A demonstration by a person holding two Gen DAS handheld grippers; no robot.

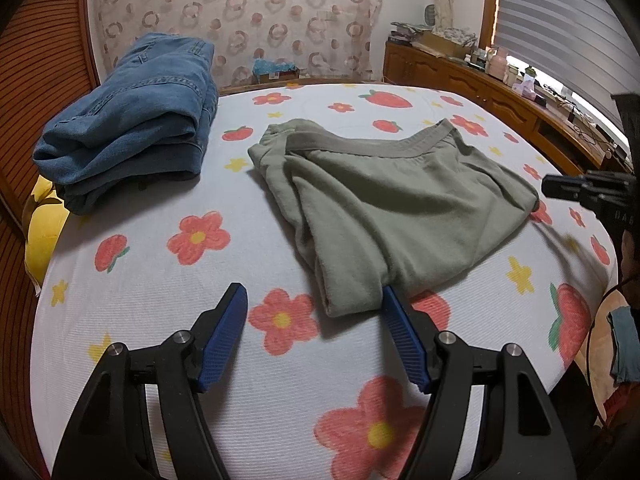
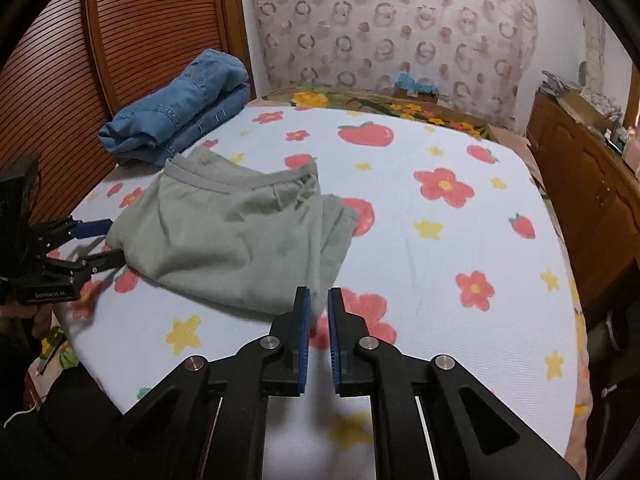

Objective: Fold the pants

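Two garments lie on the floral bedsheet point(image 1: 132, 280): folded blue jeans point(image 1: 132, 120) by its far left corner and the olive-green pants point(image 1: 384, 200) mid-sheet, already folded into a loose wad. Soft, light and limp, they likely sag unless pinched at a thick folded edge or the waistband point(image 1: 400, 146). The left gripper point(image 1: 314, 300) gapes wide at their near end, gripping nothing; the right gripper point(image 2: 318, 300) is narrowed and empty beside their near corner.

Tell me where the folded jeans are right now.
The folded jeans lie at the far left of the bed, against the slatted wooden panel, left of the green pants in both views.
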